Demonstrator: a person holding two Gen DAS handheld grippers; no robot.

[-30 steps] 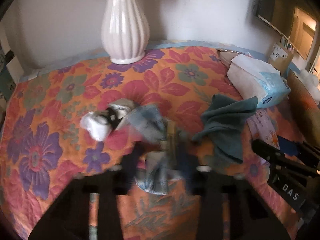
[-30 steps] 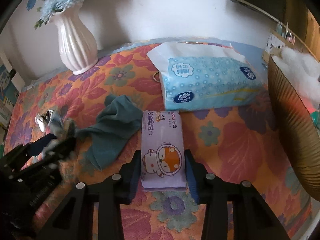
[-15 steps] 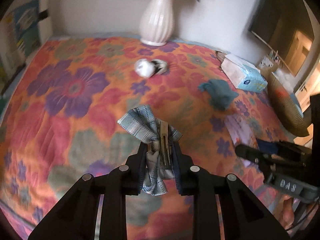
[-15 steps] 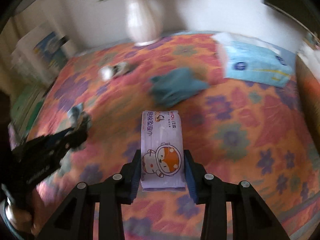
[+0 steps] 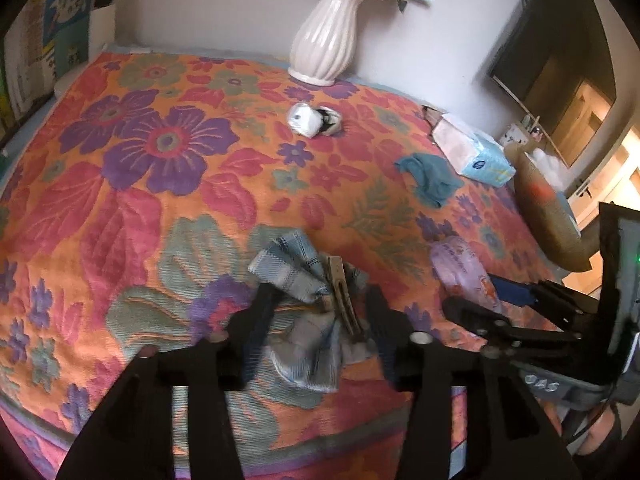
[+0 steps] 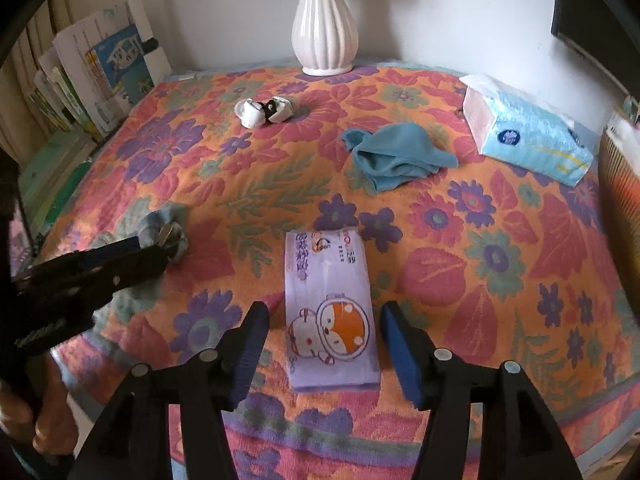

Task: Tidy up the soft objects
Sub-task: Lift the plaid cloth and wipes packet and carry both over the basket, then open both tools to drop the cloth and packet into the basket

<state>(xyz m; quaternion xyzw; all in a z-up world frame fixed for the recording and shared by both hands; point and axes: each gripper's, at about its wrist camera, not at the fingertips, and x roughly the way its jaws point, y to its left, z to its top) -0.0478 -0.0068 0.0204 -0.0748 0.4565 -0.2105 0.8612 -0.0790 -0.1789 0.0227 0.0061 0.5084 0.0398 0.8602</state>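
- Left gripper (image 5: 316,320): jaws wide apart, one plaid cloth (image 5: 304,280) with a clip (image 5: 342,298) lying between them on the bedspread (image 5: 140,184).
- Right gripper (image 6: 324,344): jaws wide, one wipes pack (image 6: 328,308) flat between them, untouched.
- Farther back: one teal cloth (image 6: 396,156), one sock bundle (image 6: 264,110), one tissue pack (image 6: 528,140), one vase (image 6: 325,28).

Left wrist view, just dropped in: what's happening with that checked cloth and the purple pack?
A person works two handheld tongs over the floral bedspread. The left tongs stand open around the blue checked cloth with its wooden clothespin, which lies on the spread. The right tongs are open too, straddling the purple wipes pack, which lies flat. The teal cloth and rolled socks lie farther back.
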